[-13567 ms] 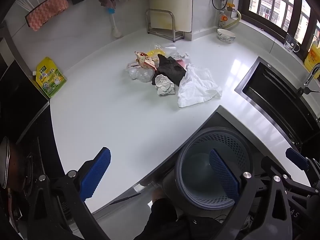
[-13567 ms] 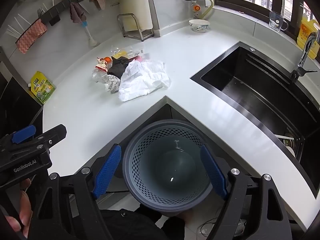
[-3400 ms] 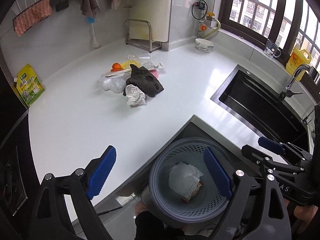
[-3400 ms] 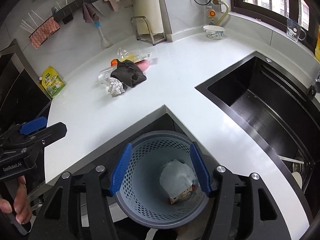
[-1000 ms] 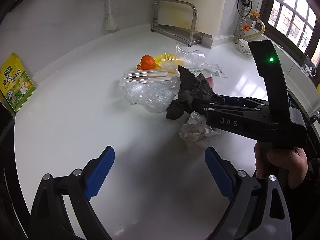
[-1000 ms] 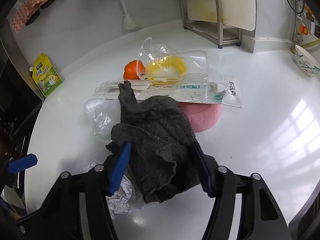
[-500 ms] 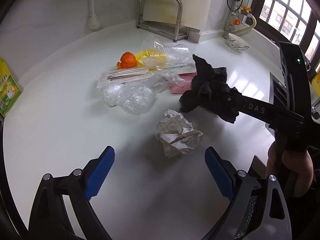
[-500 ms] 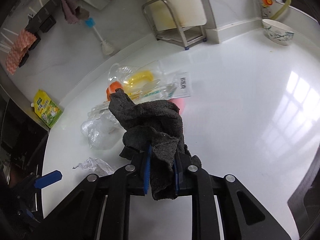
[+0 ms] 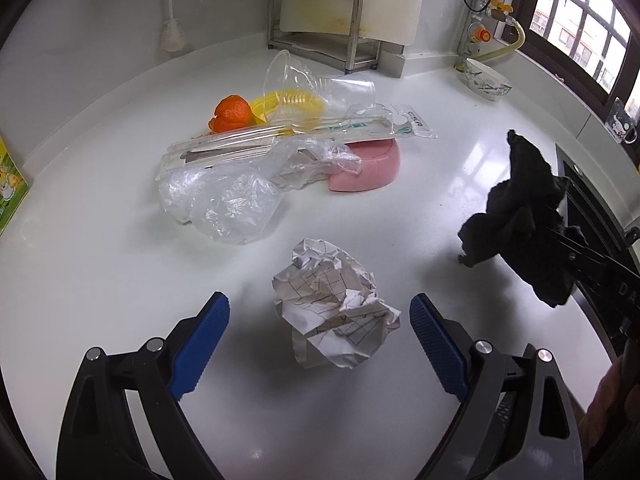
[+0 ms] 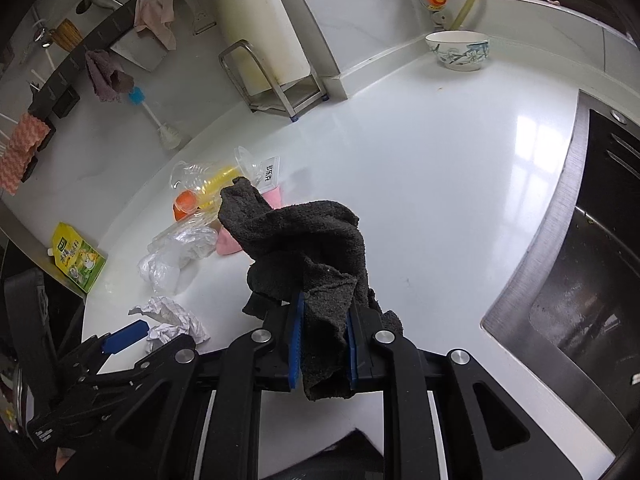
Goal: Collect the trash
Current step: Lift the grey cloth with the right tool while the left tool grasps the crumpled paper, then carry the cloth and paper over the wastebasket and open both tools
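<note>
My right gripper is shut on a dark grey cloth, lifted off the white counter; in the left wrist view that cloth hangs at the right. My left gripper is open, its blue pads on either side of a crumpled ball of checked paper, not touching it. Behind the paper lie a clear plastic bag, a flat clear package, a pink dish, a clear cup over a yellow lid and an orange peel.
A black sink opens at the right of the counter. A patterned bowl, a metal rack and a bottle brush stand at the back wall. A yellow-green pouch leans at the left edge.
My right gripper closed on the dark cloth, lifted it off the pile and carried it right, towards the sink. My left gripper came down closer to the crumpled paper.
</note>
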Demonstrator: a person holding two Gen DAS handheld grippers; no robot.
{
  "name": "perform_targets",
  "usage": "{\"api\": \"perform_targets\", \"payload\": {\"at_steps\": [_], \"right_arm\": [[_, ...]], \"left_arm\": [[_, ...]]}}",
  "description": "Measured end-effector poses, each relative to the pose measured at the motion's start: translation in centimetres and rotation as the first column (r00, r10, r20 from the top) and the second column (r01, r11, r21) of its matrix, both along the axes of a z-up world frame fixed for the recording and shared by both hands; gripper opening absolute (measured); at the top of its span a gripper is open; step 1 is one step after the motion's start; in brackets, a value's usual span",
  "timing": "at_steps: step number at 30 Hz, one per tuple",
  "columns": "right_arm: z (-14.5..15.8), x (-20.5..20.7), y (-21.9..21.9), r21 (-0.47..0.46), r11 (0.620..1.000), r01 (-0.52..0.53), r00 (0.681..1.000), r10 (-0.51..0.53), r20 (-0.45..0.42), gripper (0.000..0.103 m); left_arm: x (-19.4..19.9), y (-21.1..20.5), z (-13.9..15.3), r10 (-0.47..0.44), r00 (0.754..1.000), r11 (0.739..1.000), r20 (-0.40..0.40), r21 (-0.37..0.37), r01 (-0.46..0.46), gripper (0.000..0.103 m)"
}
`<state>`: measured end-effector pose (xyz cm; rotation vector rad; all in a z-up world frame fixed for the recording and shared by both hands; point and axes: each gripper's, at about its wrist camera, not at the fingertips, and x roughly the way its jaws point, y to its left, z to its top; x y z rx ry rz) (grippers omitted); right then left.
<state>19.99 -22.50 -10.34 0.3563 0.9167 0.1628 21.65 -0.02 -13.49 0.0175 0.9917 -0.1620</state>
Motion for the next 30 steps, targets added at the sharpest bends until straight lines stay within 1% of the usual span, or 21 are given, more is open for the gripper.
{"api": "perform_targets", "payload": {"at_steps": [2,4,6,8,9,10,11,15,20,25,30], "right_arm": [[0.2,-0.7,0.0,-0.006,1.0,0.004,1.0,-0.004,0.006,0.017],[0.3,-1.4,0.0,-0.01,1.0,0.006,1.0,-0.006,0.009,0.017],[0.5,-2.0,0.0,-0.003,1.0,0.01,1.0,-0.01,0.01,0.017],[0.6,-2.5,0.0,0.003,1.0,0.011,1.0,-0.011,0.009,0.017],[0.7,-2.8,0.1,0.002,1.0,0.011,1.0,-0.011,0.008,0.017],[0.7,-3.1,0.1,-0.001,1.0,0.012,1.0,-0.012,0.008,0.017],[0.8,-3.5,0.2,-0.003,1.0,0.012,1.0,-0.012,0.008,0.017],[1.4,-5.1,0.3,-0.002,1.0,0.012,1.0,-0.012,0.01,0.017],[1.9,-7.5,0.1,0.002,1.0,0.015,1.0,-0.015,-0.005,0.017],[2.9,-11.1,-0.4,-0.003,1.0,0.017,0.999,-0.017,-0.028,0.017],[4.0,-15.4,-1.2,-0.018,1.0,0.014,0.999,-0.015,-0.05,0.017]], "left_arm": [[0.2,0.1,-0.2,0.014,1.0,1.0,0.007,0.004,-0.014,0.087],[0.3,0.2,-0.4,0.022,1.0,1.0,0.003,0.003,-0.022,0.077],[0.3,0.2,-0.7,0.026,1.0,1.0,-0.003,0.015,-0.026,0.071],[0.1,0.0,-0.9,0.025,1.0,0.999,0.008,0.037,-0.025,0.065],[0.1,0.0,-1.0,0.023,1.0,0.999,0.006,0.046,-0.023,0.058],[0.1,0.0,-1.2,0.023,1.0,0.999,-0.004,0.045,-0.022,0.048],[0.1,0.1,-1.3,0.026,1.0,0.999,-0.013,0.042,-0.025,0.047],[-0.5,0.6,-0.7,0.036,0.999,0.999,0.002,0.037,-0.036,0.046],[-2.6,1.1,1.2,0.032,0.999,0.998,0.02,0.045,-0.033,0.046],[-6.0,1.1,3.6,0.006,1.0,0.999,0.015,0.047,-0.006,0.046],[-10.7,-0.4,5.5,-0.041,0.999,0.998,0.02,0.054,0.04,0.046]]}}
